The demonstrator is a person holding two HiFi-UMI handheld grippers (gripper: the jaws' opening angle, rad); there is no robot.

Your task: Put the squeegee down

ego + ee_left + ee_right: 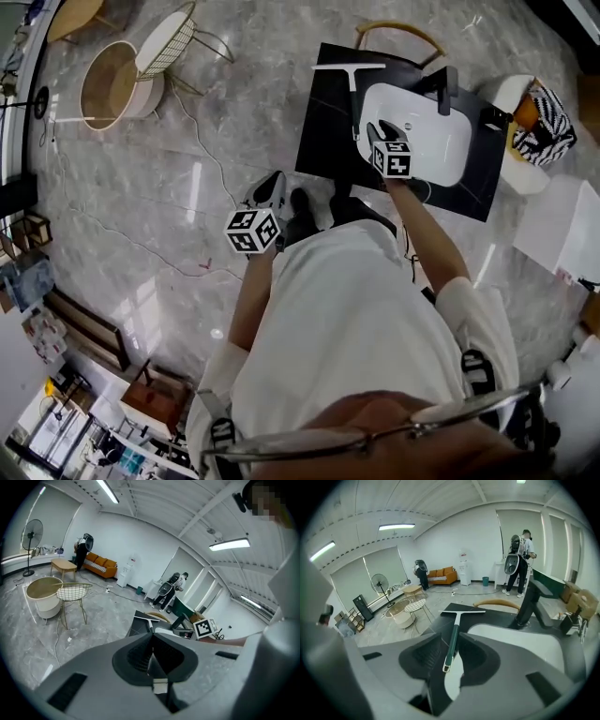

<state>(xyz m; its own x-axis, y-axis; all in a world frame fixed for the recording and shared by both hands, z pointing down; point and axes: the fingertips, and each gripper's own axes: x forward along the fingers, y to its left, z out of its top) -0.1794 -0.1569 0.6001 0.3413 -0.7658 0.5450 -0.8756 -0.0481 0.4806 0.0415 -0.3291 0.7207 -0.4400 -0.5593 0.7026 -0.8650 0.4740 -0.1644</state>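
Squeegee (353, 89) lies flat on the black worktop (323, 141), beside the white basin (431, 141), unheld. Right hand-held gripper (380, 129) hangs above it, jaws spread, empty. Left hand-held gripper (270, 192) is pressed together, empty.

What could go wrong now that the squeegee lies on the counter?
The green-handled squeegee with the white blade lies beside the white sink basin. The open right tongs near its handle end could nudge it in. Its blade sits near the black counter's far edge, so a knock might tip it off.
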